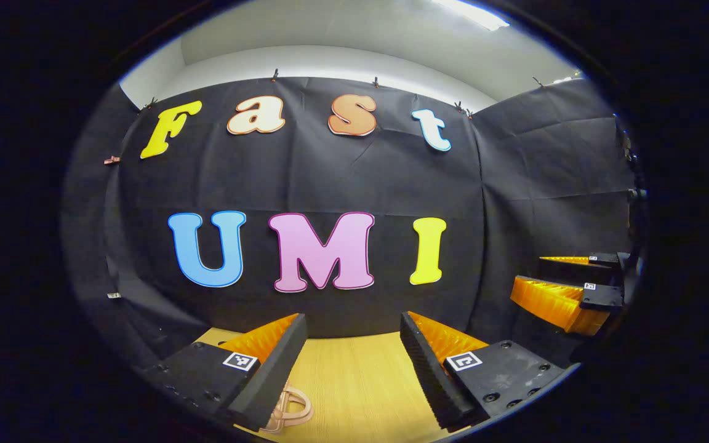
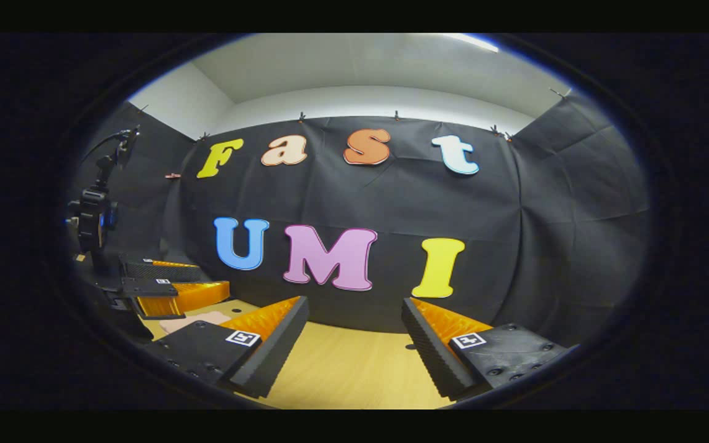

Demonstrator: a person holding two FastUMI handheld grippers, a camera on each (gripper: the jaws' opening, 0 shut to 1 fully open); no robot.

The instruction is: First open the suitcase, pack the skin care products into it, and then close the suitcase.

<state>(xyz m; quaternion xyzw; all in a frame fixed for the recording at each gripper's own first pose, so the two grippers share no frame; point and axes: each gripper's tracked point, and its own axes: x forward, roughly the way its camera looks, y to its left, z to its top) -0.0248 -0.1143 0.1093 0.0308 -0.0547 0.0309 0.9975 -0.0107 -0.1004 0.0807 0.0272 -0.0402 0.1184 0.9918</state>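
Wooden desk (image 1: 354, 375) under me; both my jaws spread, empty; pink handle (image 1: 290, 409) beside left gripper (image 1: 351, 344); right gripper (image 2: 354, 335) hovers.

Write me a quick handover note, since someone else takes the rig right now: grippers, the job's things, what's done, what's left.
Left gripper: open, holding nothing, raised over the wooden table.
Right gripper: open, holding nothing, level beside the left one.
Job's things: a pinkish looped handle lies on the table just under the left gripper; whether it belongs to the suitcase I cannot tell. A pinkish shape sits near the left gripper in the right gripper view.
Done: nothing evident.
Left: open suitcase, pack products, close it.
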